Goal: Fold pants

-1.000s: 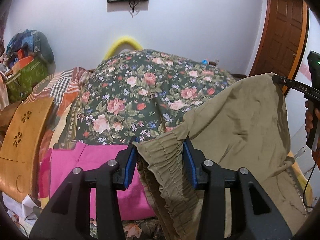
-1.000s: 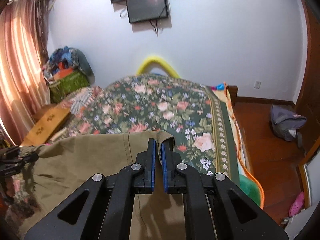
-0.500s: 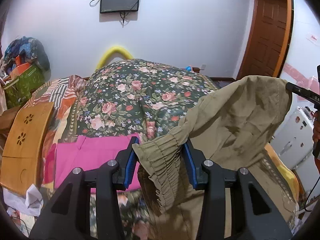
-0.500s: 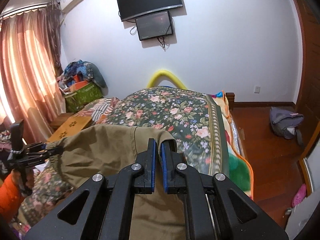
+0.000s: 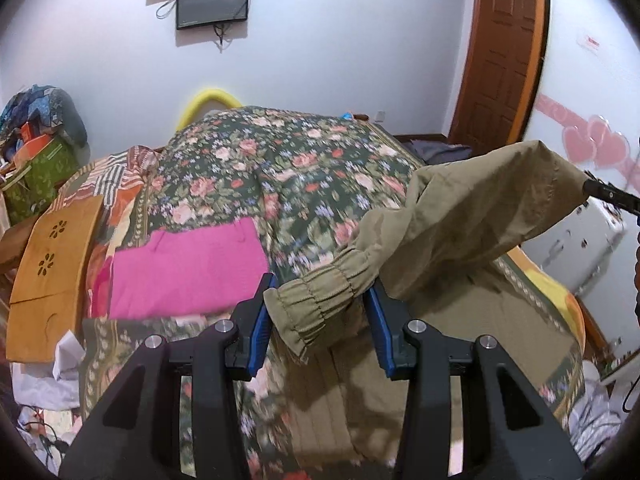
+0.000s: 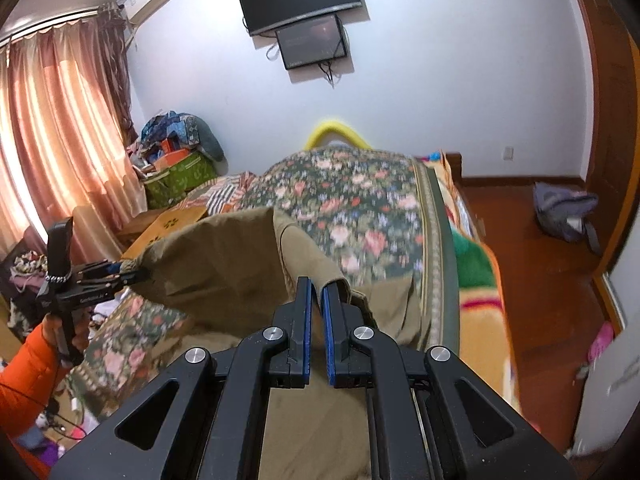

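The olive-green pants [image 5: 472, 216] hang lifted between both grippers above the floral bed. My left gripper [image 5: 320, 316] is shut on the gathered elastic waistband [image 5: 316, 304]. My right gripper [image 6: 316, 292] is shut on the other end of the waist edge [image 6: 320, 264]; its tip also shows at the right of the left wrist view [image 5: 604, 190]. The left gripper shows in the right wrist view [image 6: 120, 274], held by a hand in an orange sleeve. The pant legs [image 5: 352, 400] trail down onto the bed.
A folded pink garment [image 5: 188, 264] lies on the floral bedspread [image 5: 288, 168]. A wooden lap table [image 5: 52, 256] sits at the left. A green box with clutter [image 6: 176, 172], curtains [image 6: 60, 128], a bag on the wooden floor [image 6: 564, 210] and a door [image 5: 504, 48] surround the bed.
Both grippers have risen and pulled apart, lifting the pants higher and stretching the waist taut. More of the bed and the pink garment shows beneath.
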Demonstrator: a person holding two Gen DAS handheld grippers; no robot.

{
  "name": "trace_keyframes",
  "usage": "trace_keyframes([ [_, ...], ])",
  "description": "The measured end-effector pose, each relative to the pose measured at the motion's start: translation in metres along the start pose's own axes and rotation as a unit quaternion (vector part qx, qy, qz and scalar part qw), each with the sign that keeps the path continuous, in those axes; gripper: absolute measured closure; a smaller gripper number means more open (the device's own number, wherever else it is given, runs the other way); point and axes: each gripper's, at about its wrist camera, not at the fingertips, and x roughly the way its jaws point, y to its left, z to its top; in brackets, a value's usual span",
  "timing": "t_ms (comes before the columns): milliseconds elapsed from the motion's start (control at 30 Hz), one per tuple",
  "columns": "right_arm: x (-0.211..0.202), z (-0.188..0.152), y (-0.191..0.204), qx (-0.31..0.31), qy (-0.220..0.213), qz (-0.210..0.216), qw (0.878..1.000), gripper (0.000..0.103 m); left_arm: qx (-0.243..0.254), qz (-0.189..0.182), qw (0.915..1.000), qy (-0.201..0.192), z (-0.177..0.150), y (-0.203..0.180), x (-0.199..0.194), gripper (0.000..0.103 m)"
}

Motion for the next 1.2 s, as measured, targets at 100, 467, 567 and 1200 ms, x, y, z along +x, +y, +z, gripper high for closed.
trace_keyframes([
  [100,-0.01,-0.024,0.002,0.008,0.014,-0.003,1.0,0.098,0.003,-0.004,1.0,0.006,-0.02,-0.007,-0.007,0.06],
  [467,-0.014,-0.1,-0.006,0.057,0.076,-0.005,0.995,0.098,-0.027,0.006,0.9983,0.051,-0.087,-0.003,-0.008,0.06],
  [567,-0.013,-0.112,-0.009,0.066,0.086,-0.01,0.994,0.098,-0.033,0.014,0.9974,0.062,-0.099,0.002,-0.005,0.06],
  [1200,-0.03,-0.131,-0.029,0.072,0.111,-0.09,0.987,0.097,-0.074,0.055,0.9952,0.033,-0.083,0.023,-0.038,0.06],
])
